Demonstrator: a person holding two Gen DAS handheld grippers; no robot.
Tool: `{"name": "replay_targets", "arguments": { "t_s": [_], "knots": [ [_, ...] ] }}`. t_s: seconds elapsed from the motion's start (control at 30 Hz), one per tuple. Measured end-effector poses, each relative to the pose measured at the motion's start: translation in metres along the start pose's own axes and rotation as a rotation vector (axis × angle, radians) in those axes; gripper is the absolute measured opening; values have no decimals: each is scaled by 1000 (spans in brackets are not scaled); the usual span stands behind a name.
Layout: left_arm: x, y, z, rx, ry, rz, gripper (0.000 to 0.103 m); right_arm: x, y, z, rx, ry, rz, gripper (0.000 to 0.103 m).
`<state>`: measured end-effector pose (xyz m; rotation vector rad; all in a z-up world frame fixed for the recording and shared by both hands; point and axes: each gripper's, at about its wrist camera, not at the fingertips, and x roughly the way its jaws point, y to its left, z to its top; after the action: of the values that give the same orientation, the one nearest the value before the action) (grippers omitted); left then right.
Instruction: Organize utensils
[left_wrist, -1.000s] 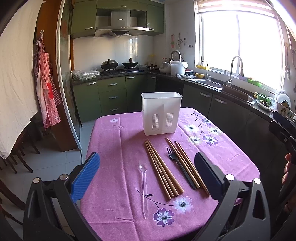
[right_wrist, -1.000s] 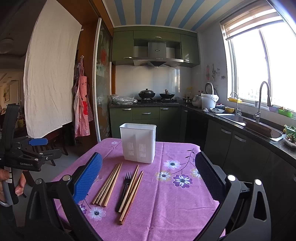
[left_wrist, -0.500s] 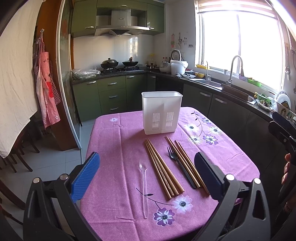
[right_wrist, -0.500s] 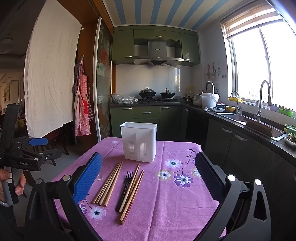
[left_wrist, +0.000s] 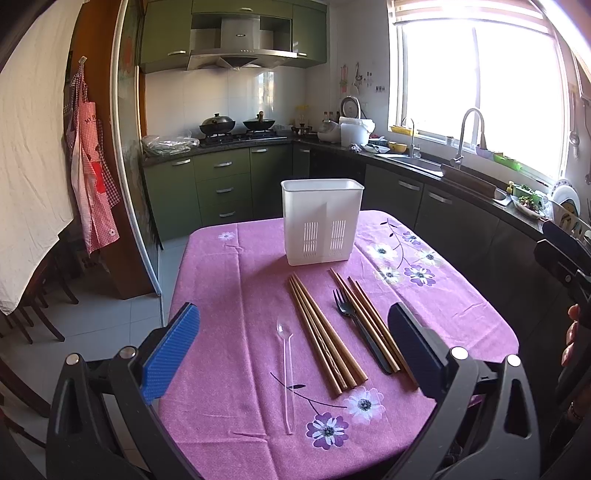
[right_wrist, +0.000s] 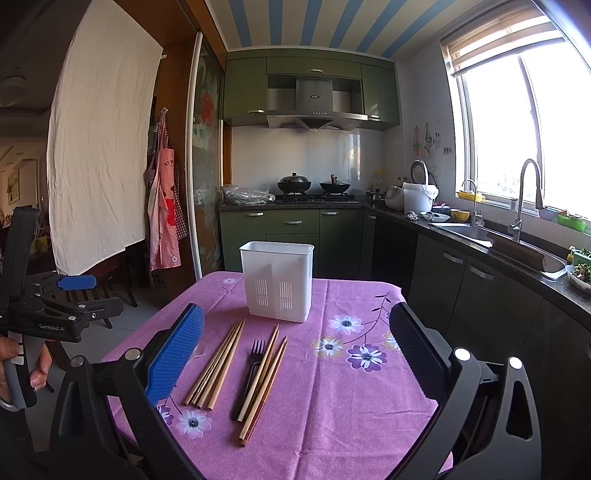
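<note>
A white slotted utensil holder (left_wrist: 322, 221) (right_wrist: 277, 281) stands upright at the far end of a purple flowered tablecloth (left_wrist: 236, 295). In front of it lie a bundle of brown chopsticks (left_wrist: 322, 334) (right_wrist: 216, 363), a black fork (left_wrist: 357, 326) (right_wrist: 248, 373) between more chopsticks (left_wrist: 369, 321) (right_wrist: 264, 380), and a clear plastic spoon (left_wrist: 286, 373) at the left. My left gripper (left_wrist: 295, 354) hovers open above the near table edge, nothing between its fingers. My right gripper (right_wrist: 295, 362) is open too, above the near right side. The left gripper's body (right_wrist: 55, 314) shows at the left of the right wrist view.
Green kitchen cabinets (right_wrist: 291, 229) and a stove with two pots (right_wrist: 314, 184) line the back wall. A counter with sink and tap (right_wrist: 524, 206) runs along the right under a bright window. A white sheet (right_wrist: 99, 155), an apron (right_wrist: 164, 218) and chairs (left_wrist: 33, 314) are at the left.
</note>
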<state>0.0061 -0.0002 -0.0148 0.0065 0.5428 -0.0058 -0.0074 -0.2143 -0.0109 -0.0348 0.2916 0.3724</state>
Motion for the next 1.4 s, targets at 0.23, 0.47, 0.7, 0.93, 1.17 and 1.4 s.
{"name": "replay_targets", "arguments": {
  "t_s": [0.23, 0.47, 0.7, 0.93, 1.17, 1.4],
  "knots": [
    [0, 0, 0, 0, 1, 1, 97, 0, 0, 0, -1, 1, 2, 99],
    [1, 0, -1, 1, 4, 1, 97, 1, 0, 1, 2, 5, 0, 99],
    [2, 0, -2, 1, 8, 0, 97, 1, 0, 1, 3, 10, 0, 99],
    [4, 0, -2, 2, 17, -1, 97, 3, 0, 2, 2, 19, 0, 99],
    [22, 0, -1, 12, 69, 5, 97, 19, -2, -2, 6, 77, 10, 99],
    [70, 8, 3, 13, 221, 14, 97, 84, -18, -9, -4, 299, 33, 99]
  ]
}}
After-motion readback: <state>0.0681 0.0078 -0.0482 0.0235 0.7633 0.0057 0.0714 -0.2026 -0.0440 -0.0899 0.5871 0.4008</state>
